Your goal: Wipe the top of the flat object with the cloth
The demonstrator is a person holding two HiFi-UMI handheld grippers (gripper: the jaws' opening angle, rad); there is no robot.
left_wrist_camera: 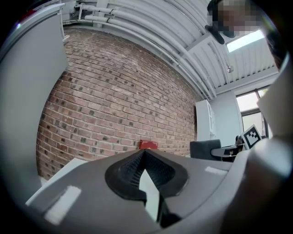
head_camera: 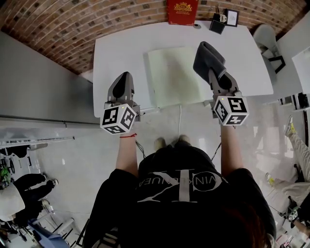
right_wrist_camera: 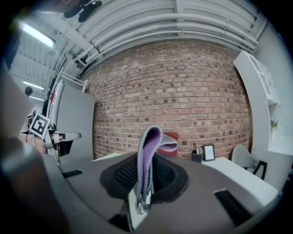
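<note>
In the head view, the pale green flat mat [head_camera: 172, 77] lies in the middle of the white worktop [head_camera: 116, 53], in the upper centre of the frame. The right tongs [head_camera: 213, 72] hang above its right edge and carry the folded grey cloth [head_camera: 207, 54]. The cloth stands clear of the mat, so I judge that the wiping has not begun. The left tongs [head_camera: 124, 77] hover at the left of the mat, over the near worktop edge. They probably wait there so the mat's surface is free for the cloth. A red box [head_camera: 182, 10] stands at the far edge, well apart from the mat.

In the left gripper view, the tongs are closed tip to tip and nothing is between them.

In the right gripper view, the tongs are clamped on the cloth. It rises from between them and bends over at the top, showing a purple inner side. This free fold is likely the part that will touch the mat, so the tongs must tip down to lay it flat.
</note>
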